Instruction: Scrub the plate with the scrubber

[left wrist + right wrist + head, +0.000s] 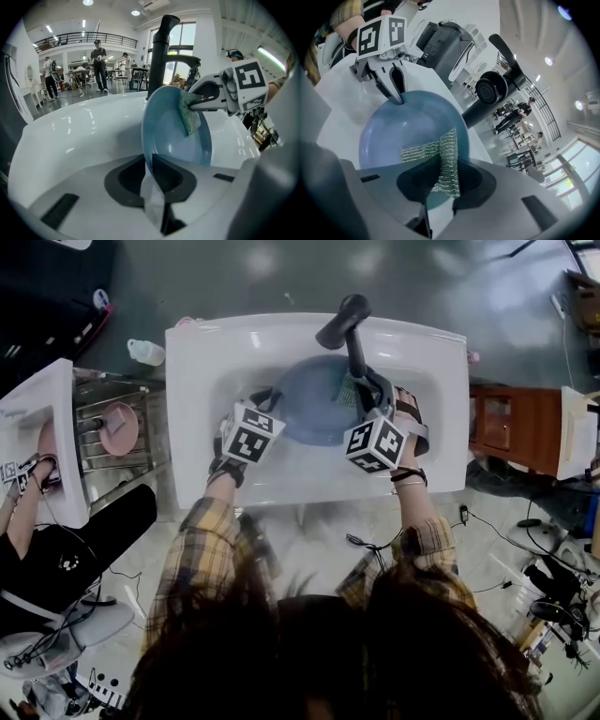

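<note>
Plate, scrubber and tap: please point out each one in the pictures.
plate (168,138), left gripper view, on its blue inner face
scrubber (447,152), right gripper view, on its green mesh
tap (345,317), head view, on its dark spout

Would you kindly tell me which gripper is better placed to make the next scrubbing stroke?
Right. The right gripper is shut on the scrubber, which appears to lie against the plate; the left gripper is busy clamping the rim, holding it tilted over the sink.

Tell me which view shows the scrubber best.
Right gripper view: the scrubber sits large and centred, mesh clear, clamped by the right gripper against the plate. Left gripper view shows it smaller; head view, barely a sliver.
</note>
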`<state>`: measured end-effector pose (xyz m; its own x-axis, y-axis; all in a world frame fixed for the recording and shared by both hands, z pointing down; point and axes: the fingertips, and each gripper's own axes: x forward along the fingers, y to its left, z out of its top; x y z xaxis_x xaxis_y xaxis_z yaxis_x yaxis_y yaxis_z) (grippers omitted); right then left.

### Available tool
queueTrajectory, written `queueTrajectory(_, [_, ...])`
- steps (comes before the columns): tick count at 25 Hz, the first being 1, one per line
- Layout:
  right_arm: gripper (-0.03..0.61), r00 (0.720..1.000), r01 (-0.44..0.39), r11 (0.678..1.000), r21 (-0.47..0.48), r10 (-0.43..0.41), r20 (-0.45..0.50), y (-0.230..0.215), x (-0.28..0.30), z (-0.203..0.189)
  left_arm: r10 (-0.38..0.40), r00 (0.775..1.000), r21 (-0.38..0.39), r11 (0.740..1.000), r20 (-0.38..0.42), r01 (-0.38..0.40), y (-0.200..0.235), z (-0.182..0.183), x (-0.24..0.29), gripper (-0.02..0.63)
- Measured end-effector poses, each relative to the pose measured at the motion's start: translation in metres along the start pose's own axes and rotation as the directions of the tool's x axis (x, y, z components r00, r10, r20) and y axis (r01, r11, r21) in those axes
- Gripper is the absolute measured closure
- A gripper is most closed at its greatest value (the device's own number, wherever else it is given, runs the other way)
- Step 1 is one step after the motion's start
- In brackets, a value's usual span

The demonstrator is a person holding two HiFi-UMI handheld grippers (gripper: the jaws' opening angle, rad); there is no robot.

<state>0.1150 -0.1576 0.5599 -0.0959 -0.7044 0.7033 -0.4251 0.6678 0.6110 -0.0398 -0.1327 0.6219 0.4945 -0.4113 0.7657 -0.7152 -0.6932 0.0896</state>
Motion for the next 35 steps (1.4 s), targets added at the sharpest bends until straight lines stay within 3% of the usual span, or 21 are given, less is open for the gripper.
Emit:
queueTrajectory(11, [0.472, 0.994, 0.070, 0.993, 0.092, -0.077, 0.077, -0.005, 0.012, 0.046, -0.005, 1.000, -0.005, 1.000, -0.013, 0.005, -0.004, -0.002, 0.000, 0.571])
queueTrajectory(16, [0.479, 0.991, 0.074, 0.995, 0.073, -0.081, 0.105, 0.007, 0.014, 0.067, -0.002, 1.000, -0.003, 1.000, -0.011, 0.002, -0.005, -0.002, -0.002, 0.572])
queueTrajectory(23, [0.480, 0.992, 0.010, 1.000, 0.006, -0.011, 0.127, 0.032, 0.019, 0.089, -0.003, 1.000, -0.005, 1.000, -0.009, 0.003, -0.005, -0.002, -0.002, 0.572])
queueTrajectory(35, [0.482, 0.989, -0.124, 0.987, -0.098, 0.132, 0.071, 0.083, 0.023, 0.097, -0.019, 1.000, -0.020, 1.000, -0.022, 0.018, -0.006, -0.008, 0.003, 0.571])
